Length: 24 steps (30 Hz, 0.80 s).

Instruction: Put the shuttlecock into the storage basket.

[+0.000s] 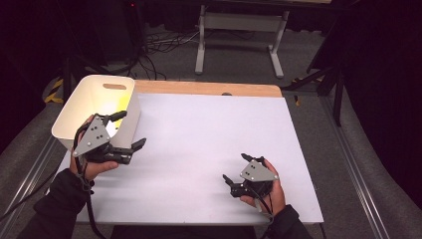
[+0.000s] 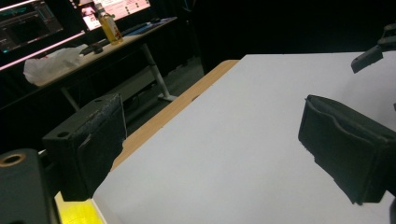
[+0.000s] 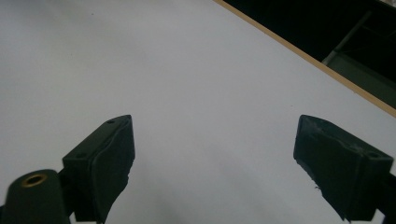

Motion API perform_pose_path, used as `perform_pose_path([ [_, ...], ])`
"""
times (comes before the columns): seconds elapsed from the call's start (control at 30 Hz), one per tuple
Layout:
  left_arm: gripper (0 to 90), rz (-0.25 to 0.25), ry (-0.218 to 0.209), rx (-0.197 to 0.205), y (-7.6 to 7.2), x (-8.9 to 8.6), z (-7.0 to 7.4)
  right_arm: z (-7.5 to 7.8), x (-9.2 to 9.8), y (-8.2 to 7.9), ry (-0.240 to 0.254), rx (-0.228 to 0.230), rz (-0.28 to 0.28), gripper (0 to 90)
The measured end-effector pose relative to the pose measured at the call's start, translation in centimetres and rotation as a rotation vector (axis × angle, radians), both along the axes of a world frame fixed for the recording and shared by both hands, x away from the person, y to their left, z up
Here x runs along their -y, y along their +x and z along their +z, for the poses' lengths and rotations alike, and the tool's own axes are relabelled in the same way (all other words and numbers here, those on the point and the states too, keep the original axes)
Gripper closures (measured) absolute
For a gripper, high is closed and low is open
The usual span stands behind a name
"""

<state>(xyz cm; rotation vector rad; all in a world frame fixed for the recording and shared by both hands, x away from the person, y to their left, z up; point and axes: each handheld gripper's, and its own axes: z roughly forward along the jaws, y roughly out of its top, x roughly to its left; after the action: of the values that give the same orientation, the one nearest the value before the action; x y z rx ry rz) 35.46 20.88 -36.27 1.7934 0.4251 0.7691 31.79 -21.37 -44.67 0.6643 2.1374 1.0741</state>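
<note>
My left gripper (image 1: 132, 128) hovers open at the table's left side, right beside the near wall of a white bin (image 1: 74, 109). Something yellow (image 1: 118, 105) lies inside the bin, and a yellow patch (image 2: 77, 214) shows by the jaw in the left gripper view. There its jaws stand wide apart with nothing between them (image 2: 210, 149). My right gripper (image 1: 235, 167) is held low over the white sheet (image 1: 199, 139) at the front right, open and empty (image 3: 215, 158). One of its fingertips (image 2: 373, 53) shows far off in the left gripper view.
The white sheet covers most of a wooden table whose bare edge (image 1: 209, 88) shows at the back. Beyond it stand a desk frame (image 1: 239, 30) and floor cables (image 1: 154, 45). A side desk holds a bottle (image 2: 108, 25) and a white bag (image 2: 51, 63).
</note>
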Motion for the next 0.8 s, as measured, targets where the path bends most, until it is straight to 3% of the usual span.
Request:
perform_pose_path([
  [0.8,8.4,-0.028,-0.003,0.012,-1.1,0.7,-0.7,0.2,0.0,-0.1,-0.001,0.006,0.0,13.6],
])
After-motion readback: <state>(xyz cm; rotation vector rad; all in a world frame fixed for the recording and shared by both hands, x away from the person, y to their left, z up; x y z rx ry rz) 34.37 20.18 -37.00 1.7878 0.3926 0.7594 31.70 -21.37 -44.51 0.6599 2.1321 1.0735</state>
